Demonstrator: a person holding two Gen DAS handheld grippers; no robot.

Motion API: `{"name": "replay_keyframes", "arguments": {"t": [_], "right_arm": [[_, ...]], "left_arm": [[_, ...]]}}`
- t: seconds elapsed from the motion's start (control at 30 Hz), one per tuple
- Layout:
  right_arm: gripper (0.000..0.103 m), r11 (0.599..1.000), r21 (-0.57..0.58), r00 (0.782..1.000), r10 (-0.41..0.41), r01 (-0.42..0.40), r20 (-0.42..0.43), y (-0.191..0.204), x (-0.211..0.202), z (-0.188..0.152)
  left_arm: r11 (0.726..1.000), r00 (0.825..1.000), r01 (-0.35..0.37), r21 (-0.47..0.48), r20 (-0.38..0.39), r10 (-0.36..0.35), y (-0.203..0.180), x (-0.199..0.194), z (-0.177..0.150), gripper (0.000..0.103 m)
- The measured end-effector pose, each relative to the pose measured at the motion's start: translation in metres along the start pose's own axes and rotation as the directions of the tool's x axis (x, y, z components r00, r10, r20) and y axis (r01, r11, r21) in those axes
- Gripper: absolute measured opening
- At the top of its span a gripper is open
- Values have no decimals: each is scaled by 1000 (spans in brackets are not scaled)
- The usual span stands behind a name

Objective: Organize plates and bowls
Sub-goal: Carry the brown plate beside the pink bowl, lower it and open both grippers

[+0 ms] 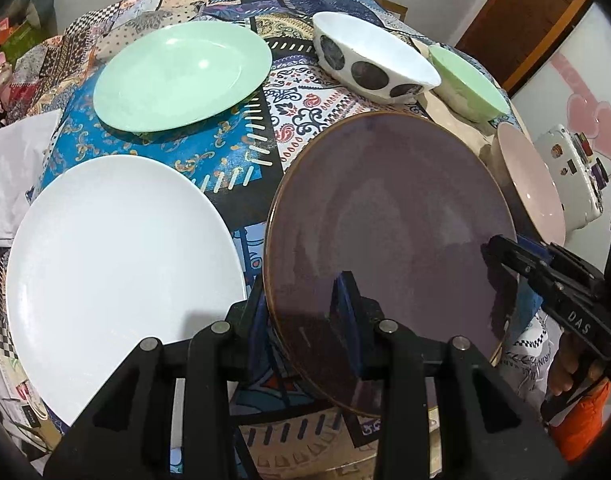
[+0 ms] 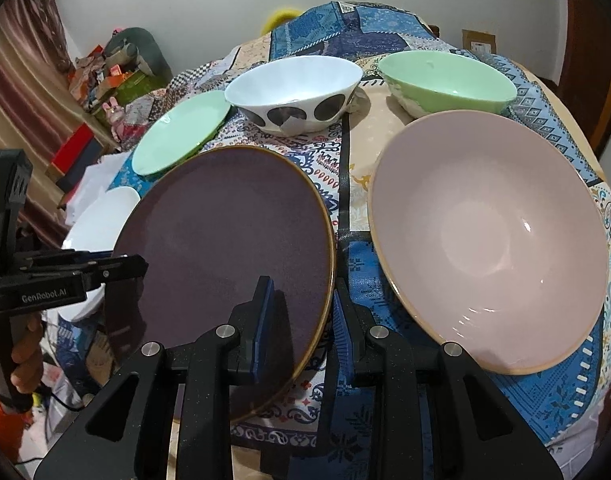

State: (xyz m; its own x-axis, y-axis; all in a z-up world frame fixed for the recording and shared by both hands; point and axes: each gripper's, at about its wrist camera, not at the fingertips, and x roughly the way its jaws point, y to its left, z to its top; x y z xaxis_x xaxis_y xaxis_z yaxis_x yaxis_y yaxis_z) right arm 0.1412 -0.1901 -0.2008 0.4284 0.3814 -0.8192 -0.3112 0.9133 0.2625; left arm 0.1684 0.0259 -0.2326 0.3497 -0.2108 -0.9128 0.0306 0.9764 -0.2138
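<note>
A dark purple plate [image 1: 389, 240] with a brown rim is held off the table between both grippers. My left gripper [image 1: 305, 312] is shut on its left rim, one pad above and one below. My right gripper [image 2: 301, 320] is shut on its right rim [image 2: 225, 248]; it also shows in the left wrist view [image 1: 505, 256], and the left gripper shows in the right wrist view [image 2: 133, 268]. A white plate [image 1: 117, 276] and a mint plate [image 1: 181, 76] lie on the cloth. A pink bowl [image 2: 489, 236], a spotted white bowl [image 2: 293, 92] and a green bowl [image 2: 445, 80] stand to the right.
A patterned patchwork cloth [image 1: 233, 160] covers the round table. White paper [image 1: 17, 168] lies at the left edge. A white device [image 1: 569, 172] sits beyond the table's right edge. Clutter and boxes [image 2: 105, 76] stand by the curtain at the left.
</note>
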Motion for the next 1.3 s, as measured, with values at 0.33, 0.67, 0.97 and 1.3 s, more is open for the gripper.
{"name": "replay_keyframes", "arguments": {"t": [0.33,0.67,0.97,1.3], "right_arm": [[28,999,33,1000,5,-5,3,-7,-5,2],[28,997,10,994,79,-80,78,9,-31,10],[33,990,-61,987,135,-130,91,40,-34,20],[49,968,-156,973,211,-195,95,81,-33,30]], "left_arm": [[1000,1000,-17,-10,-14,17,5,7,0,34],[998,991,-64,9,114,63,2,-42,-2,39],[990,967,-138,-34,213,142,20,-91,-18,49],[965,926,-251,-73,273,261,52,-136,-40,57]]}}
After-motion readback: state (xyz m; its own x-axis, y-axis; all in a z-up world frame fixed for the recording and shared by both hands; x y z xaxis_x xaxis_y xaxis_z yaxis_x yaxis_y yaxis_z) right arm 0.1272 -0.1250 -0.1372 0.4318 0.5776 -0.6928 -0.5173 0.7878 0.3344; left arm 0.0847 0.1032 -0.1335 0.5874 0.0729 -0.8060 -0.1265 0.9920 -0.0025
